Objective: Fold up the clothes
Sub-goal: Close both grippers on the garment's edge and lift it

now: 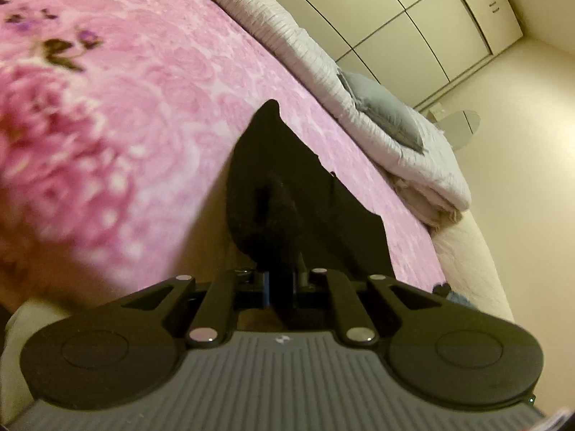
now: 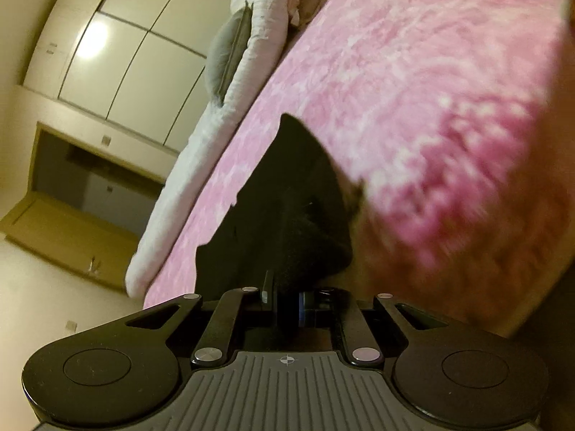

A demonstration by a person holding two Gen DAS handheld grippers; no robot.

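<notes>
A black garment point(image 1: 287, 186) hangs in front of the pink floral bedspread point(image 1: 151, 82). My left gripper point(image 1: 282, 280) is shut on one part of it, and the cloth bunches right at the jaws. In the right wrist view the same black garment point(image 2: 287, 212) rises from my right gripper point(image 2: 287, 298), which is shut on another part of it. The fingertips of both grippers are buried in the dark cloth. The garment is lifted off the bed between the two grippers.
A folded white quilt point(image 1: 323, 61) with a grey pillow point(image 1: 384, 107) lies along the far side of the bed. Cream wardrobe doors point(image 1: 413, 18) stand beyond. A wooden shelf unit point(image 2: 82, 186) stands against the wall in the right wrist view.
</notes>
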